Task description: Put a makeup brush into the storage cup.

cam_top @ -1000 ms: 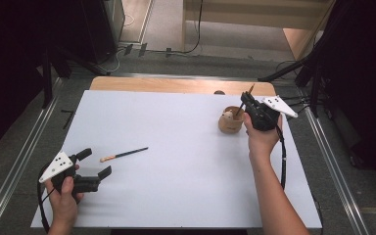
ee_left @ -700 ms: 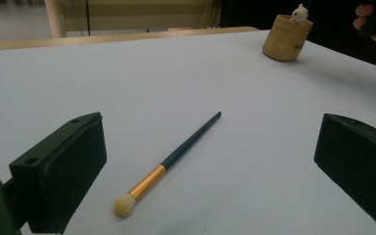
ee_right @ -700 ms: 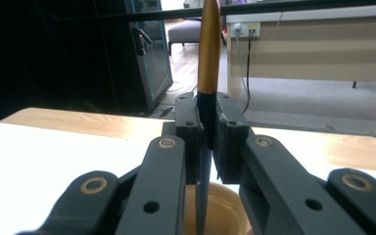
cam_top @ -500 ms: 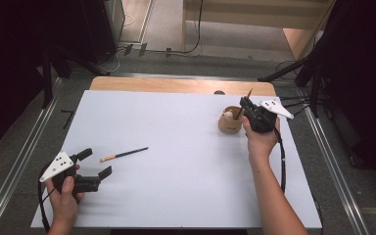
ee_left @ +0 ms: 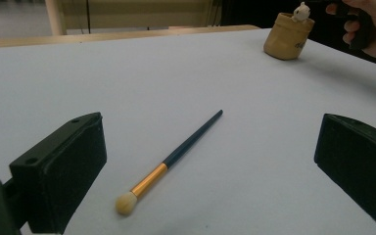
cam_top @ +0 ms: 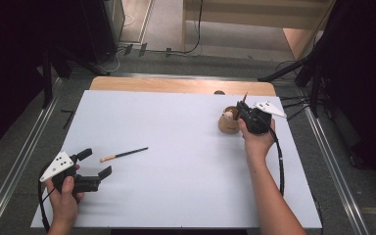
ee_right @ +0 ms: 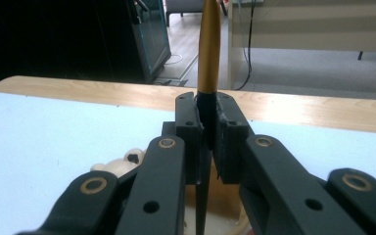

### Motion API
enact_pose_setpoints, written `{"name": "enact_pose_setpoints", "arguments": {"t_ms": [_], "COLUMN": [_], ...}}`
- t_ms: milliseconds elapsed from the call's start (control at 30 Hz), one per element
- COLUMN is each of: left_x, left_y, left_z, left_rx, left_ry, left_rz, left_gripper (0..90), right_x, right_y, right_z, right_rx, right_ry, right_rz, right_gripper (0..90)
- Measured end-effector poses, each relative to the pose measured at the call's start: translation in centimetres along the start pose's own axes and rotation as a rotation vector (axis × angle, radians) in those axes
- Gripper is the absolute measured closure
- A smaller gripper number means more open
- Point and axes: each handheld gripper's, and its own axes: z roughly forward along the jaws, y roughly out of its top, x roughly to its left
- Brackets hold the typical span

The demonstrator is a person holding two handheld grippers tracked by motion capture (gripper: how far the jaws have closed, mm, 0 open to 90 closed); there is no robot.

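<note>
A brush point(ee_right: 208, 54) with a gold ferrule and a dark handle stands upright in the right gripper point(ee_right: 206, 132), whose two black jaws are clamped tight on the handle just below the gold band. Its thin dark tail points down toward the mouth of a small tan holder point(cam_top: 228, 123) directly underneath, seen pale and blurred at the bottom of the right gripper view. In the high view the right gripper point(cam_top: 247, 113) sits just beside the holder near the far right part of the white table point(cam_top: 186, 196), the brush's tip poking up above the jaws. A small cream animal figure point(ee_left: 301, 11) perches on the holder's rim, and the holder itself point(ee_left: 288, 36) stands upright on the tabletop.

A second brush point(cam_top: 124, 154) lies flat on the near left part of the table, well apart from the holder. The left gripper view shows it point(ee_left: 172, 160) with its pale bristle tuft nearest the camera, an orange-gold ferrule behind it and a dark blue handle angled away to the right. The left gripper point(cam_top: 92, 169) rests low near this brush with its jaws spread wide, the brush lying between them and touching neither.
</note>
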Motion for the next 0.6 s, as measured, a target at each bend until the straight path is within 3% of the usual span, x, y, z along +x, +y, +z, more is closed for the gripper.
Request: {"name": "enact_pose_setpoints", "arguments": {"t_ms": [200, 433, 600], "left_x": [0.0, 0.0, 0.0], "left_y": [0.0, 0.0, 0.0], "left_z": [0.0, 0.0, 0.0], "left_rx": [0.001, 0.002, 0.002], "left_ry": [0.001, 0.002, 0.003], "left_rz": [0.001, 0.002, 0.002], "left_gripper": [0.0, 0.0, 0.0], "right_x": [0.1, -0.2, -0.4], "right_y": [-0.6, -1.3, -0.5], "right_z": [0.5, 0.6, -0.3], "right_rx": [0.029, 0.027, -0.014], "right_ry": [-0.003, 0.0, -0.006], "right_rz": [-0.003, 0.025, 0.069], "right_gripper": [84.1, 83.1, 56.7]}}
